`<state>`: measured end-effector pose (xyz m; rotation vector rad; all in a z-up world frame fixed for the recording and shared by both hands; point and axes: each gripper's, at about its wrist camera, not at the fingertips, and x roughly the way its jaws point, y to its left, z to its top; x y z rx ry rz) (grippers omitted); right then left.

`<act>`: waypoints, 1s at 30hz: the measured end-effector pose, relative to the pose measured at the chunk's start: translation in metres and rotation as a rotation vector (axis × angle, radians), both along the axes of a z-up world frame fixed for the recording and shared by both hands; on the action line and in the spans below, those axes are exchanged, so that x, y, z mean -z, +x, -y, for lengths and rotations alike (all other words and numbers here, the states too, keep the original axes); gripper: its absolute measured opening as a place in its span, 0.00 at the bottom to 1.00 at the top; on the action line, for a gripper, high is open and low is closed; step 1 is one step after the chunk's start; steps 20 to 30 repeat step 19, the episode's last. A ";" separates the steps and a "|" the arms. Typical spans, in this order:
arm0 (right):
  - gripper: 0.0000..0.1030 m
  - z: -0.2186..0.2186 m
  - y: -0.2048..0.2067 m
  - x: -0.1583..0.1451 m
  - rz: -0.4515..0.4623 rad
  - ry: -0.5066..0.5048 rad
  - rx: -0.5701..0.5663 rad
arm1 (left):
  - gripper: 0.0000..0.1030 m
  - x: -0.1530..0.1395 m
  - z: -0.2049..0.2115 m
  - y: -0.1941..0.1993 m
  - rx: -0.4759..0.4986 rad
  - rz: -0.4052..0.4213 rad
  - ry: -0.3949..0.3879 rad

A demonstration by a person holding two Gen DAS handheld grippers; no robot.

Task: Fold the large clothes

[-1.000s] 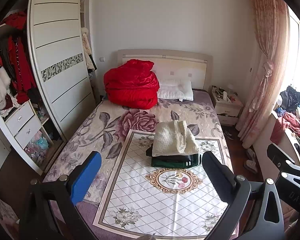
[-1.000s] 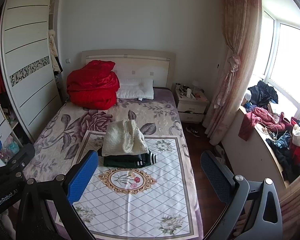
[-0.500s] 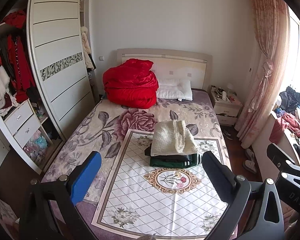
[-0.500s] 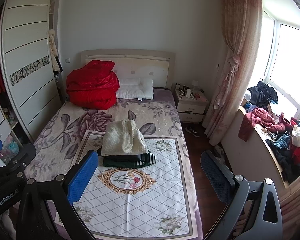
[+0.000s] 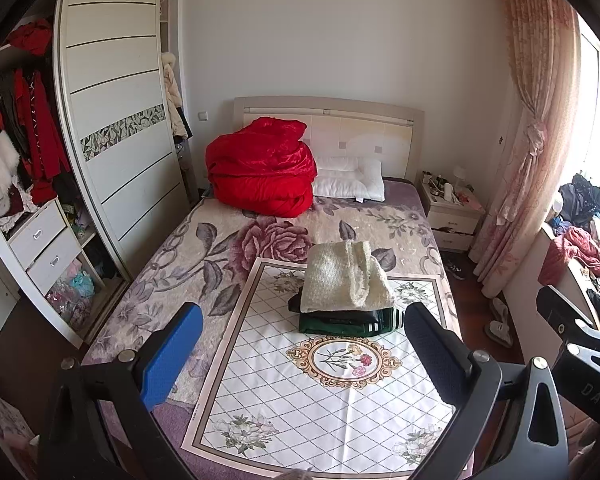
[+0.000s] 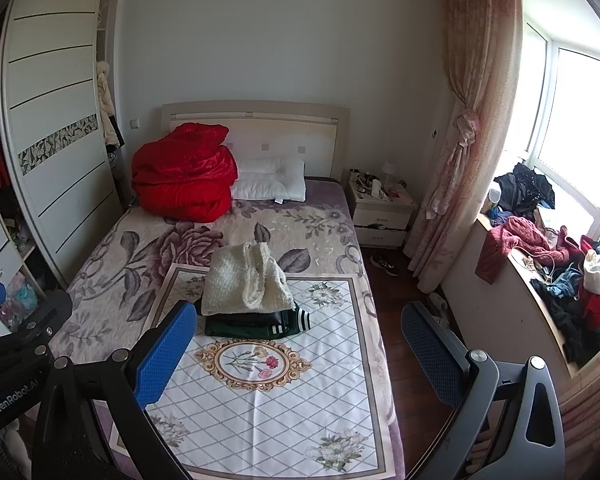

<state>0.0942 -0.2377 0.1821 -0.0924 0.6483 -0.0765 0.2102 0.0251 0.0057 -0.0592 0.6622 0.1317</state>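
Apparently done folding: cream knitted sweater (image 5: 346,276) stacked on dark green striped garment (image 5: 348,322) (others possibly beneath), left gripper (image 5: 300,354) and right gripper (image 6: 296,354) wide, empty, clear.

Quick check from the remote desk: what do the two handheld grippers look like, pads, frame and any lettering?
Both match: black angular metal linkages with silver pivot bolts. The left gripper and right gripper each carry one bright blue textured pad and one dark navy one. White lettering "GenRobot.AI" shows on the left unit's body, "DAS" on the right's. No cables or sleeves visible.
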 end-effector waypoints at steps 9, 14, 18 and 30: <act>1.00 0.000 -0.002 0.000 0.000 0.001 0.001 | 1.00 0.000 -0.001 0.000 -0.003 -0.003 -0.001; 1.00 0.000 -0.002 0.000 -0.001 0.000 0.002 | 1.00 0.001 0.000 0.000 -0.002 -0.004 -0.002; 1.00 0.001 -0.003 0.000 -0.001 0.001 0.003 | 1.00 0.002 0.000 0.000 -0.002 0.000 -0.001; 1.00 0.001 -0.003 0.000 -0.001 0.002 0.004 | 1.00 0.002 0.000 0.000 -0.003 0.001 -0.001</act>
